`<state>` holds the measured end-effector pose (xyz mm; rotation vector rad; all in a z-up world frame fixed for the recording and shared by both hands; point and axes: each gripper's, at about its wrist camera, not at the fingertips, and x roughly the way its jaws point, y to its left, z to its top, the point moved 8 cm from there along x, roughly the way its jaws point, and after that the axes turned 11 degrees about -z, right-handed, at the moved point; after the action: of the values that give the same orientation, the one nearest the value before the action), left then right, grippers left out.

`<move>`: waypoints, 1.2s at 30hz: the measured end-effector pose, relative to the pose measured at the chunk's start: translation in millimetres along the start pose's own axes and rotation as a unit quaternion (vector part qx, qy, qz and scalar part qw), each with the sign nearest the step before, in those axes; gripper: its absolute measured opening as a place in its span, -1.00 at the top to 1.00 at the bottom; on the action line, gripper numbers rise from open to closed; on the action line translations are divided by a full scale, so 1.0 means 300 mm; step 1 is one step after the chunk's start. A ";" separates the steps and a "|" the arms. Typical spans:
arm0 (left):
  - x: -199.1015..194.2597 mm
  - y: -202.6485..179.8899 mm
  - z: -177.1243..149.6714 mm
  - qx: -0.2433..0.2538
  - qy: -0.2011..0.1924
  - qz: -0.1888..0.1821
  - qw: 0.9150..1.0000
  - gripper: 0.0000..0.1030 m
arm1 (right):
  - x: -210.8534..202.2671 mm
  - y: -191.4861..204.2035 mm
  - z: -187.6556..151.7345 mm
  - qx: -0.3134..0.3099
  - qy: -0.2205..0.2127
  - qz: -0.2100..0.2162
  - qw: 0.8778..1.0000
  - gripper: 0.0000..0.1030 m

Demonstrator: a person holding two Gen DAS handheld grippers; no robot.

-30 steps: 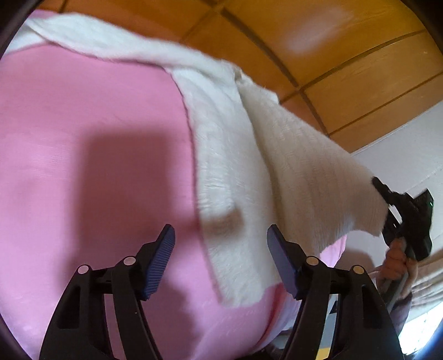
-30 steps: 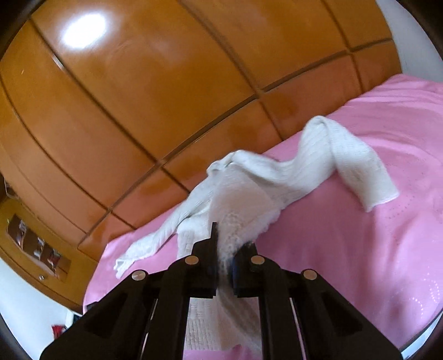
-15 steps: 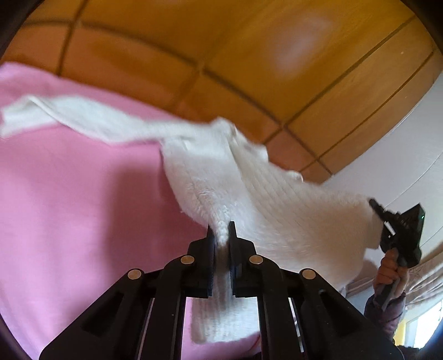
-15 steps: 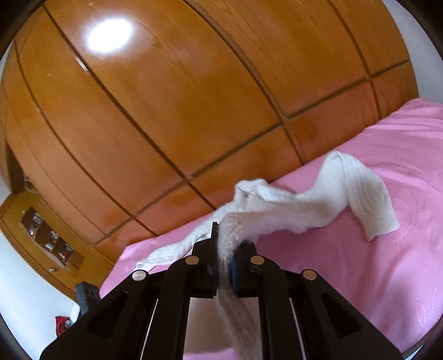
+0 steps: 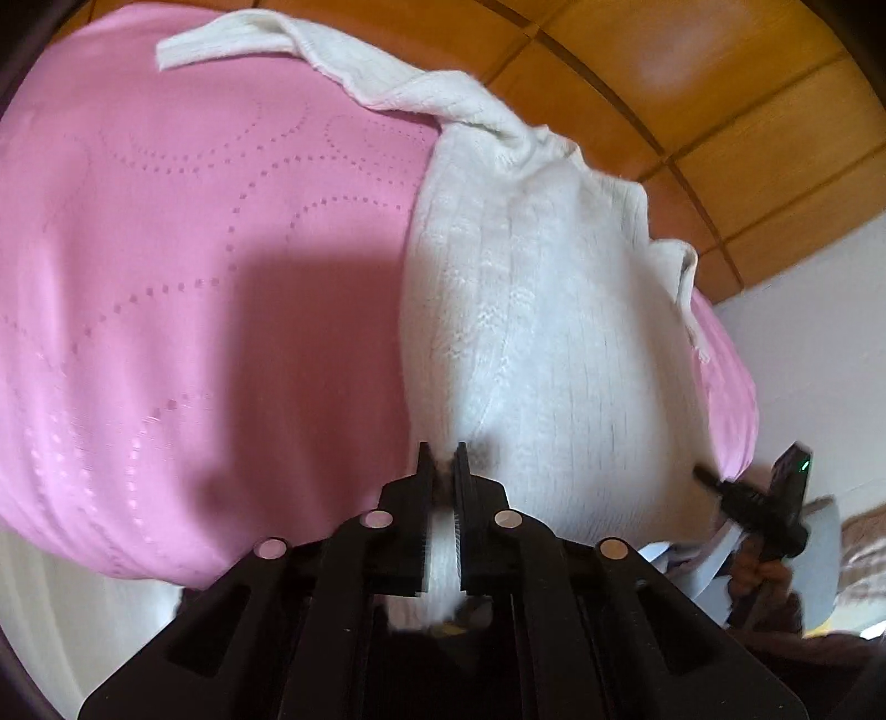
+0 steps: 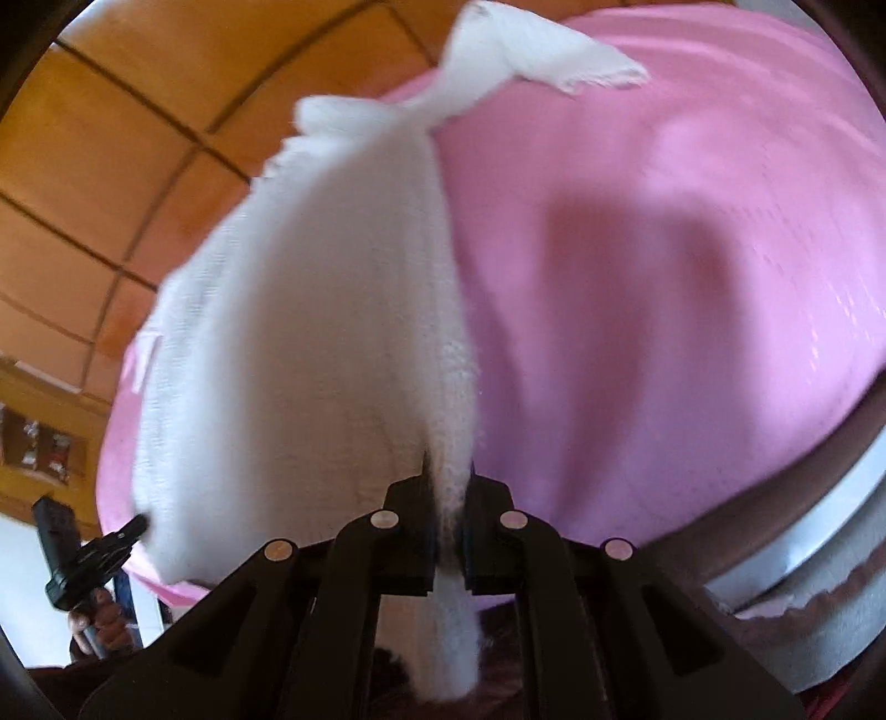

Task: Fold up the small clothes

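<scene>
A white knit sweater (image 5: pixel 554 310) lies stretched over the pink bedspread (image 5: pixel 194 277), one sleeve (image 5: pixel 288 50) trailing to the far left. My left gripper (image 5: pixel 443 471) is shut on the sweater's near edge, with knit pinched between its pads. In the right wrist view my right gripper (image 6: pixel 448 482) is shut on another part of the same edge of the sweater (image 6: pixel 310 332), and fabric hangs down behind the jaws. Each gripper shows in the other's view at the garment's far corner: the right gripper (image 5: pixel 706 477) and the left gripper (image 6: pixel 135 523).
Orange wooden wardrobe panels (image 5: pixel 720 111) stand behind the bed. A white wall (image 5: pixel 819 332) is at the right. A person's hand (image 5: pixel 758 570) holds the right gripper's handle. A wooden shelf with small items (image 6: pixel 44 448) is at the far left. The bed's edge (image 6: pixel 830 526) curves at lower right.
My left gripper went from open to shut on the sweater's edge. Both grippers drew the sweater toward the bed's near side, the right one sinking until the raised fabric lay flatter.
</scene>
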<state>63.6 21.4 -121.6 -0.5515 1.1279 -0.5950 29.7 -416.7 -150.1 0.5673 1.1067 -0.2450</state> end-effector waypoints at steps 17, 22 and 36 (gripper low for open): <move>-0.291 0.427 0.609 -0.050 -0.220 0.239 0.944 -0.28 | 0.100 0.539 0.046 -0.141 -0.051 0.032 0.988 -0.21; -0.291 0.547 0.731 -0.107 -0.216 0.194 0.951 -0.28 | 0.176 0.630 0.037 -0.169 -0.038 0.024 0.985 -0.28; -0.214 0.650 1.017 -0.120 -0.222 0.220 0.942 0.96 | 0.255 0.692 0.080 -0.184 -0.053 -0.007 0.982 -0.49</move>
<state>360.6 237.9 -110.0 -0.5811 0.8536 0.0610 176.9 -249.9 -146.5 0.2142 1.0212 -0.0786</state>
